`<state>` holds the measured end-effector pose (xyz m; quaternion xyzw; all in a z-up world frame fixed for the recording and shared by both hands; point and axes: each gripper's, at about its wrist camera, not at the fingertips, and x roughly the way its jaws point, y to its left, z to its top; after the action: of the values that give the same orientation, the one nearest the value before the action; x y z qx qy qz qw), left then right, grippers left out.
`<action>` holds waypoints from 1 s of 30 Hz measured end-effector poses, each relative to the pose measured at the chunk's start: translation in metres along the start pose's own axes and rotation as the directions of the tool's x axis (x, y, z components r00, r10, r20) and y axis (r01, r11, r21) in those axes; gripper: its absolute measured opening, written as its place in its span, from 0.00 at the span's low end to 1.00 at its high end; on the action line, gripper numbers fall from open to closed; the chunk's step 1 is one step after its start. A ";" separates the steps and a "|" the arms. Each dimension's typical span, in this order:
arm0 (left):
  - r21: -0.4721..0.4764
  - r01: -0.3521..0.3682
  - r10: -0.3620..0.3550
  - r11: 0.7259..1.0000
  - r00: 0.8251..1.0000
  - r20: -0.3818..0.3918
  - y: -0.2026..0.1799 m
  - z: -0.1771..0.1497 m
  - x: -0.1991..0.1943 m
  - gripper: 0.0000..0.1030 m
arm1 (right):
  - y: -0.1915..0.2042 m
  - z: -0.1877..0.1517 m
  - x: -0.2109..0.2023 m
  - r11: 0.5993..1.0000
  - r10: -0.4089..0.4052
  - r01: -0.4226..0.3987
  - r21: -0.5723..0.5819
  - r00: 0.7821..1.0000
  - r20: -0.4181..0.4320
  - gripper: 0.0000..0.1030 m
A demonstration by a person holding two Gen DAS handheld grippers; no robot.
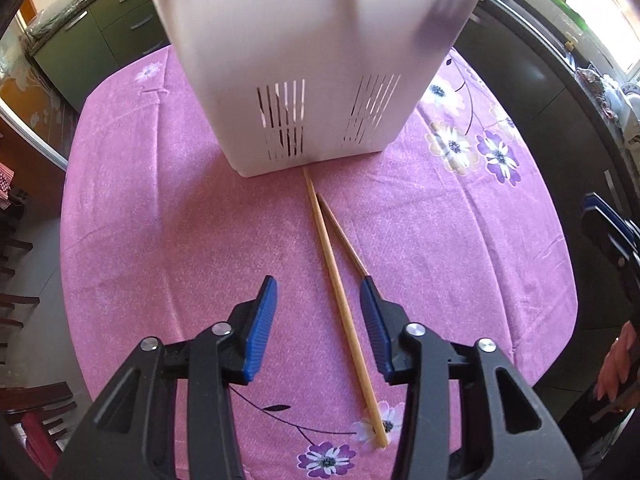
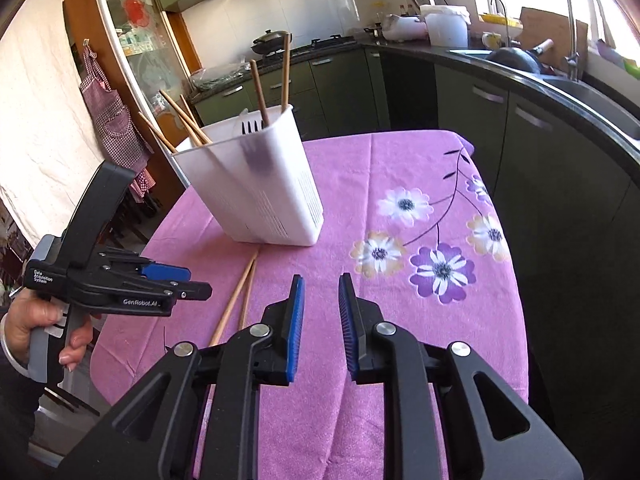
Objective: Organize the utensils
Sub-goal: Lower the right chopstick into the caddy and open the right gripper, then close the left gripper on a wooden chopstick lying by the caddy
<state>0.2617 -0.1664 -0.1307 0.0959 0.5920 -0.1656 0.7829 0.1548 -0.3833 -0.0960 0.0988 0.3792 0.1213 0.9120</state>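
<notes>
On the tabletop (image 1: 160, 220), pink floral cloth, 2 chopsticks lie loose in front of the white utensil holder (image 1: 312, 60). The light chopstick (image 1: 340, 292) runs from the holder's base back toward me, far tip touching or just beside the holder's bottom edge. The darker chopstick (image 1: 344, 240) lies just right of it; the 2 meet near the holder end and fan apart toward me.

My left tongs (image 1: 318, 292) are spread wide, holding nothing, above the cloth. The light chopstick passes between the 2 blue pads, nearer the right one, touching neither. The darker chopstick's near end disappears behind the right pad (image 1: 374, 320); contact there I cannot tell.

My right tongs (image 2: 320, 292) are set at a narrow gap, holding nothing, over bare cloth well right of the chopsticks. In the right wrist view the chopstick pair (image 2: 240, 292) lies left of my right tongs, between them and the left tongs (image 2: 172, 276), seen from the side.

The holder already has several brown chopsticks (image 2: 188, 120) leaning out on its left side, 2 more (image 2: 260, 92) standing upright on the right, plus a dark slotted utensil (image 2: 252, 136).
</notes>
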 end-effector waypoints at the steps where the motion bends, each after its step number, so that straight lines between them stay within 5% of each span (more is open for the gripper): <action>1: -0.005 -0.005 0.005 1.000 1.000 -0.011 -0.001 0.003 0.005 0.29 | -0.004 -0.003 0.001 1.000 0.006 -0.006 0.011 1.000 -0.004 0.18; 4: -0.012 -0.019 0.019 1.000 0.999 -0.036 -0.004 0.011 0.018 0.20 | -0.014 -0.008 0.001 0.999 0.020 -0.019 0.037 1.000 -0.009 0.18; 30: -0.025 -0.044 0.041 0.999 0.992 -0.120 -0.012 0.018 0.051 0.07 | -0.026 -0.011 0.000 0.996 0.038 -0.037 0.084 0.999 -0.019 0.24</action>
<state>0.2860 -0.1909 -0.1738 0.1075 0.6379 -0.1347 0.7506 0.1506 -0.4067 -0.1105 0.1426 0.3915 0.1234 0.9006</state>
